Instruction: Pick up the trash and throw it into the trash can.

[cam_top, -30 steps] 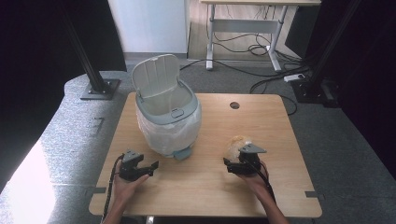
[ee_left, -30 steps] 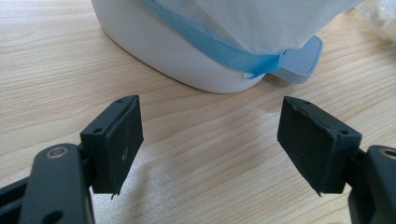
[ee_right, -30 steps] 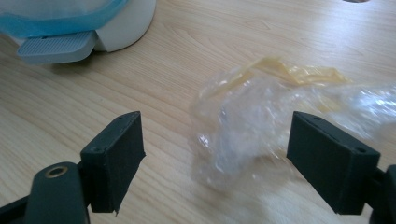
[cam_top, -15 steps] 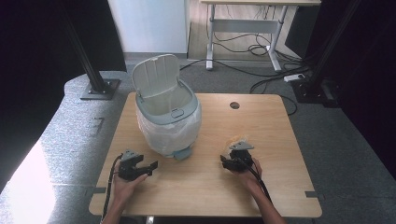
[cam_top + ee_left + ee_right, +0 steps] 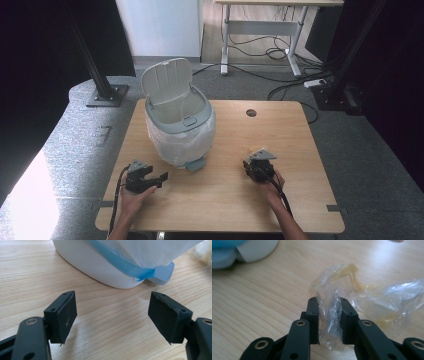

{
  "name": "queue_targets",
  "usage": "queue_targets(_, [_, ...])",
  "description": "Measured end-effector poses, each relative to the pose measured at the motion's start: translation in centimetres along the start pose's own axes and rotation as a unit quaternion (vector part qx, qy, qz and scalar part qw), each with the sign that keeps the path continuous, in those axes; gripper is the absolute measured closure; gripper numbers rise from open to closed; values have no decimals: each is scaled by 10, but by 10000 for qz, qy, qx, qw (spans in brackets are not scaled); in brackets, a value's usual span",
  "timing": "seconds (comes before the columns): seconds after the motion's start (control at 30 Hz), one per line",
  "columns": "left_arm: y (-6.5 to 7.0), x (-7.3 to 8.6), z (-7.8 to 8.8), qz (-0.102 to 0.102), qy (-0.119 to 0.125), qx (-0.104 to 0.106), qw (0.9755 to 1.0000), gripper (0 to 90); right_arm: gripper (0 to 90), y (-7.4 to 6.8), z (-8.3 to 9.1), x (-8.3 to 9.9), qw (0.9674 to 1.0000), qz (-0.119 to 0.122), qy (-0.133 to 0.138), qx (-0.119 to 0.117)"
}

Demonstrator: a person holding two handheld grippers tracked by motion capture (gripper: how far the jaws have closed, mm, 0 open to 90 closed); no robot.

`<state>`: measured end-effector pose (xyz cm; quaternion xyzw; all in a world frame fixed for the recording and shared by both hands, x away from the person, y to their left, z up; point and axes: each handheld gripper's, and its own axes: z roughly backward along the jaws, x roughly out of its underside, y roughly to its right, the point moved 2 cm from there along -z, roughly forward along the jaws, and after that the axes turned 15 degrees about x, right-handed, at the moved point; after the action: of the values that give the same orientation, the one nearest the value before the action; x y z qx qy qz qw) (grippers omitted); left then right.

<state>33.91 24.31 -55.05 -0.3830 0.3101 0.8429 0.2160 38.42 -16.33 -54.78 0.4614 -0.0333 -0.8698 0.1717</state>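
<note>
1. On the bench [image 5: 220, 200], right half: one crumpled clear plastic wrapper [image 5: 352, 302] with yellowish scraps inside, lying well apart from the bin [image 5: 180, 125]. Your right tongs [image 5: 329, 322] have just been closing and now pinch a fold of its film between the pads; the bulk of the wrapper spreads beyond and to one side of the jaws.
2. Grip, condition: film only, thin and slippery. Keep the squeeze firm before you lift; a loose pinch will likely let the fold slide out.
3. Lift, method: raise straight up until the trailing part clears the bench, so the scraps stay inside rather than spilling.
4. Destination: white step bin, lid [image 5: 167, 87] standing open, white liner bag [image 5: 175, 142] draped over its rim, blue pedal [image 5: 163, 273] at its foot facing you. Carry the wrapper high enough to pass over the rim, then release only when it hangs above the mouth.
5. Left tongs [image 5: 150, 177]: spread wide, holding nothing, resting low near the bin's base. Keep them where they are, clear of the pedal, ready to steady the bin should it shift.
</note>
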Motion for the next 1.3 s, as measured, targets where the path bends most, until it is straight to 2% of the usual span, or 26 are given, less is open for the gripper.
queue_targets(0.1, [-1,0,0,38,10,-10,10000,230,762,11,11,-3,9996,-209,178,-108])
queue_targets(0.27, [0,1,-1,46,4,14,10000,237,777,29,32,-9,9967,-583,471,-321])
queue_targets(0.3, [2,0,-2,25,-8,15,10000,237,780,34,39,-11,9945,-766,563,-448])
queue_targets(0.33, [2,0,-2,25,-8,15,10000,237,780,34,39,-11,9945,-766,563,-448])
queue_targets(0.4, [3,1,-4,-4,-37,15,10000,237,783,38,48,-14,9912,-954,684,-605])
queue_targets(0.43, [3,1,-4,-26,-56,10,10000,236,784,41,55,-18,9900,-970,808,-622])
queue_targets(0.47, [4,1,-5,-55,-81,-6,10000,236,784,41,55,-18,9900,-970,808,-622])
queue_targets(0.5, [4,1,-5,-94,-98,6,9999,236,786,45,62,-23,9883,-1002,909,-698])
queue_targets(0.57, [5,0,-5,-104,-92,12,9999,236,786,46,64,-25,9880,-1003,932,-710])
queue_targets(0.63, [4,0,-5,-110,-94,4,9999,236,787,51,70,-31,9861,-1039,1044,-771])
queue_targets(0.8, [3,1,-4,-84,-76,0,9999,236,785,56,78,-40,9839,-1090,1132,-850])
queue_targets(0.9, [3,1,-4,-71,-76,-2,9999,236,787,59,90,-52,9805,-1091,1283,-1009])
queue_targets(1.07, [3,1,-5,-74,-81,1,9999,237,788,60,101,-66,9774,-1063,1411,-1164])
queue_targets(1.1, [3,1,-5,-78,-86,-2,9999,237,788,60,105,-73,9751,-1090,1457,-1266])
queue_targets(1.13, [3,1,-5,-78,-86,-2,9999,237,788,60,105,-73,9751,-1090,1457,-1266])
queue_targets(1.17, [3,1,-5,-77,-76,-2,9999,237,788,60,110,-80,9728,-1093,1517,-1368])
queue_targets(1.2, [3,1,-5,-75,-76,1,9999,237,788,60,110,-80,9728,-1093,1517,-1368])
queue_targets(1.23, [3,1,-4,-71,-71,-3,9999,237,788,59,114,-85,9711,-1068,1583,-1429])
queue_targets(1.3, [3,1,-4,-68,-69,-2,10000,237,788,58,117,-89,9699,-1071,1613,-1475])
